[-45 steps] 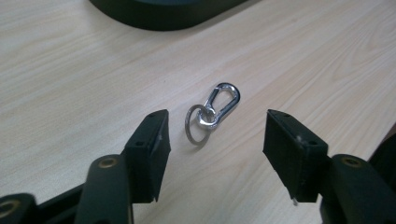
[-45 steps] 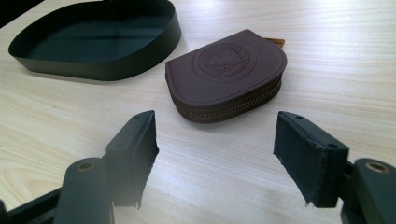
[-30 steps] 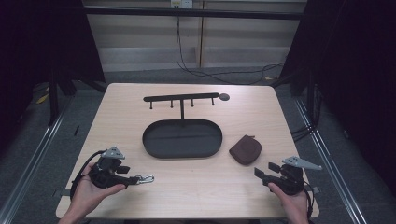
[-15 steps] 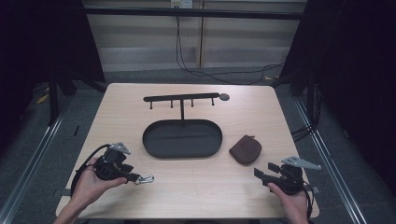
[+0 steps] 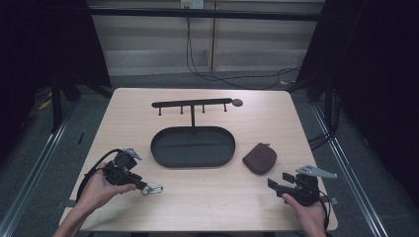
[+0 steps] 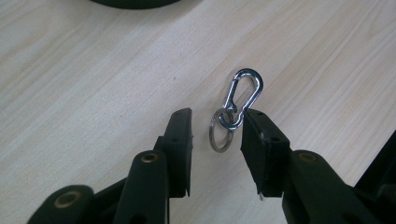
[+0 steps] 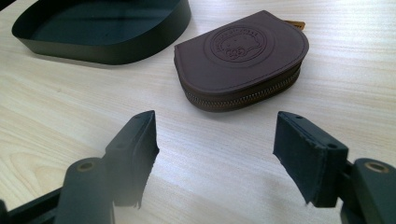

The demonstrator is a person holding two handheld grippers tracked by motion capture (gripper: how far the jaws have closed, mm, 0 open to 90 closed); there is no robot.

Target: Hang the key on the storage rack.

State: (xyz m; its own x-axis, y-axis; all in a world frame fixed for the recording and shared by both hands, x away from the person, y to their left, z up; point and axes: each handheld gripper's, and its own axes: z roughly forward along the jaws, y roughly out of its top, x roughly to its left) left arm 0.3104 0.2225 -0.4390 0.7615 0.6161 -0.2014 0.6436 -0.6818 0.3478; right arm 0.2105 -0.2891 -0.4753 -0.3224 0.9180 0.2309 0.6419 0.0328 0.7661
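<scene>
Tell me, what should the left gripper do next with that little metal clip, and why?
Probably keep closing. The left gripper has just been closing its jaws around the carabiner and its key ring, which lie flat on the table between the pads, seemingly not yet pinched. Then lift.

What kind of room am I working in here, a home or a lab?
Probably a lab recording bay, not a home: a bare light wooden table ringed by black curtains, loose black cables on the floor, and metal floor rails.
</scene>
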